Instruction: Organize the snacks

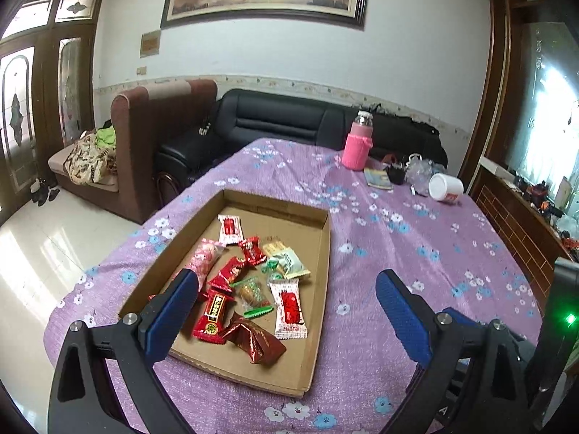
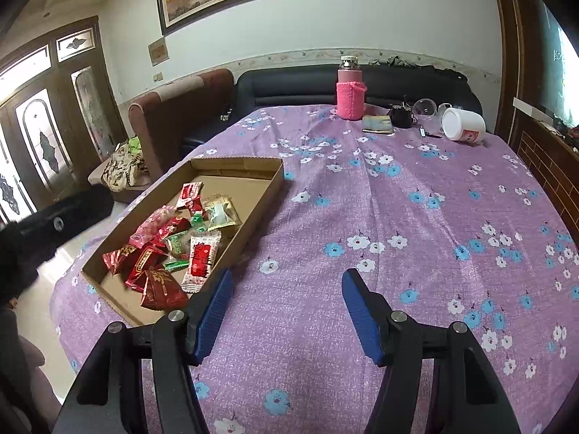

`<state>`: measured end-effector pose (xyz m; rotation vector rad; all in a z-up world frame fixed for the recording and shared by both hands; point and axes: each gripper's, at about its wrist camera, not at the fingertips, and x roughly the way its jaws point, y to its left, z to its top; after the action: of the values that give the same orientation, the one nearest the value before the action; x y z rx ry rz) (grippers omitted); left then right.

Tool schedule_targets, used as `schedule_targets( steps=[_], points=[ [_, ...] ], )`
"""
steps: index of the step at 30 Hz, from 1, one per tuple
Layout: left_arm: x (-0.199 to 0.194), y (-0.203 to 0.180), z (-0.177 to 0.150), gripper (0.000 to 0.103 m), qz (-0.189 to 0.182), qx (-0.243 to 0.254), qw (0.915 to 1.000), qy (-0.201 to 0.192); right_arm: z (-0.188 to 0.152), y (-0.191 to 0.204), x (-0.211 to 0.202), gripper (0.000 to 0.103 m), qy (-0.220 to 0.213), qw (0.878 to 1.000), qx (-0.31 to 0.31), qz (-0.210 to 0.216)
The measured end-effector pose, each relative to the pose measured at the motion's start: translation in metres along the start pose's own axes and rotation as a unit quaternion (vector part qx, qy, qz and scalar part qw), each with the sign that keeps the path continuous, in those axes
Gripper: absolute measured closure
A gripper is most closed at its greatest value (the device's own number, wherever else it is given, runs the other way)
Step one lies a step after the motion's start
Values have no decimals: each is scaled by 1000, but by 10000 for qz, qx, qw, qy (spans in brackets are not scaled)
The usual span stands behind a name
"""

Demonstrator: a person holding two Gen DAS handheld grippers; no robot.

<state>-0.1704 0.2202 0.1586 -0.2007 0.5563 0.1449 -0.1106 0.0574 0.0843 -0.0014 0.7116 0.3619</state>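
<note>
A shallow cardboard tray (image 1: pixel 322 253) (image 2: pixel 269 184) lies on the purple flowered tablecloth and holds several wrapped snacks: red packets (image 1: pixel 213 314) (image 2: pixel 159 285), white-and-red sachets (image 1: pixel 287 307) (image 2: pixel 201 260) and green-wrapped sweets (image 1: pixel 251 291). My left gripper (image 1: pixel 286 282) hovers open above the tray's near end, nothing between its blue pads. My right gripper (image 2: pixel 284 282) stands open over bare cloth to the right of the tray, holding nothing. The dark body of the left gripper shows at the left edge of the right wrist view.
At the table's far end stand a pink sleeved bottle (image 1: pixel 356 144) (image 2: pixel 350 90), a tipped white tub (image 1: pixel 445 187) (image 2: pixel 463 124), a small booklet (image 2: pixel 378 124), a black object and clear plastic cups. Sofas sit beyond the table; a wooden cabinet runs along the right.
</note>
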Motion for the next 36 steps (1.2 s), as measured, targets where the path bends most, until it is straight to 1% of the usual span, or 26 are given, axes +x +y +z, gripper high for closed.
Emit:
schedule_targets(
  steps=[4, 8, 14, 15, 16, 19, 21, 25, 27, 36],
  points=[
    [-8, 0, 1, 4, -11, -19, 9999, -132, -2, 4, -5, 35, -65, 10000, -61, -8],
    [-16, 0, 0, 4, 55, 0, 9994, -355, -3, 8, -7, 33, -97, 9999, -105, 5],
    [-32, 3, 1, 4, 360, -19, 9958, -838, -3, 14, -11, 33, -193, 9996, -215, 58],
    [-35, 3, 1, 2, 445, -3, 9945, -946, -2, 15, -12, 33, -222, 9995, -211, 76],
    [-37, 3, 0, 1, 512, 17, 9936, -1003, -2, 15, -13, 32, -240, 9995, -203, 91],
    [-40, 3, -1, 0, 672, 105, 9912, -1140, -1, 18, -12, 30, -274, 9993, -208, 128],
    [-36, 5, 0, 0, 715, 107, 9912, -1111, -2, 21, -9, 30, -241, 9993, -267, 123],
    [-21, 9, 0, 0, 626, 53, 9946, -832, -4, 26, -3, 30, -167, 9990, -404, 87],
    [-14, 8, -2, 0, 638, 73, 9955, -702, -5, 28, -1, 30, -153, 9988, -449, 78],
    [7, 9, -8, 0, 629, 105, 9976, -284, -8, 31, 9, 29, -33, 9988, -471, 93]
  ],
)
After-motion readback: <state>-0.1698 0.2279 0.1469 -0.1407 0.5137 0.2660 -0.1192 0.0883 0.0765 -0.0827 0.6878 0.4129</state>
